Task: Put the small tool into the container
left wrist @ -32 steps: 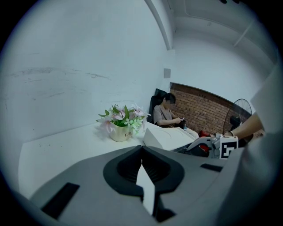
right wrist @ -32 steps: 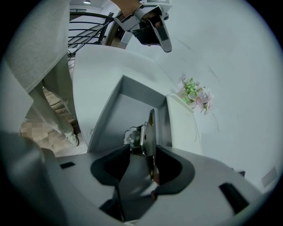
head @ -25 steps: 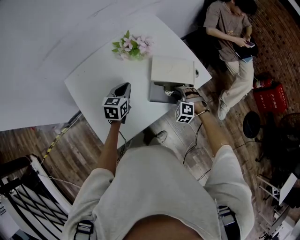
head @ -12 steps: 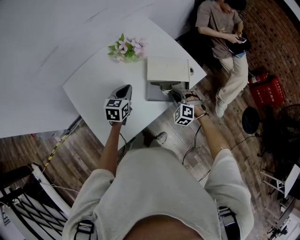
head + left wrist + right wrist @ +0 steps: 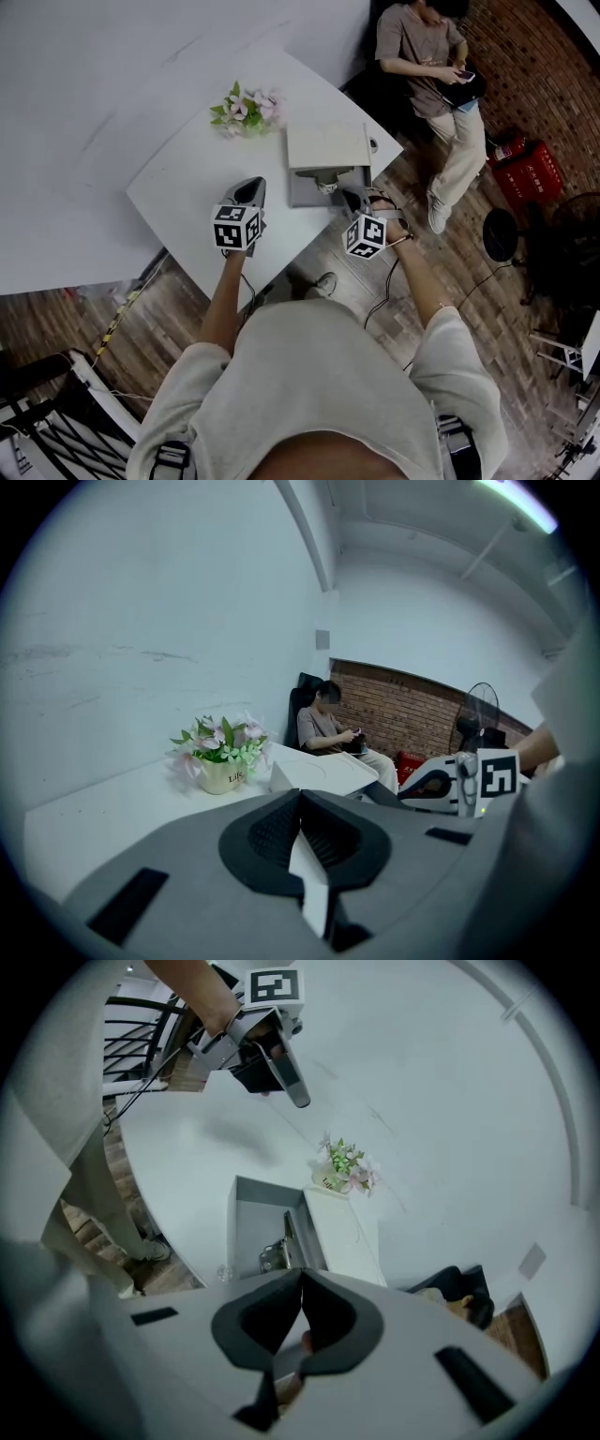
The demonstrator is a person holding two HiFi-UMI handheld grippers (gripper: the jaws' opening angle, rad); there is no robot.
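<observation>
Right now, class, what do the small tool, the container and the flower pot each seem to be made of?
The small tool: probably metal, bright finish; it glints silver.
The container: likely plastic or painted sheet, matte; even grey tray and white top, no grain.
The flower pot: perhaps glazed ceramic; smooth cream surface with printed lettering.

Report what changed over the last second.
The right gripper closed its fingers on nothing and pulled back a little from the gray tray. The small metal tool lies loose in the tray. The left gripper, flowers and white box stayed put.
</observation>
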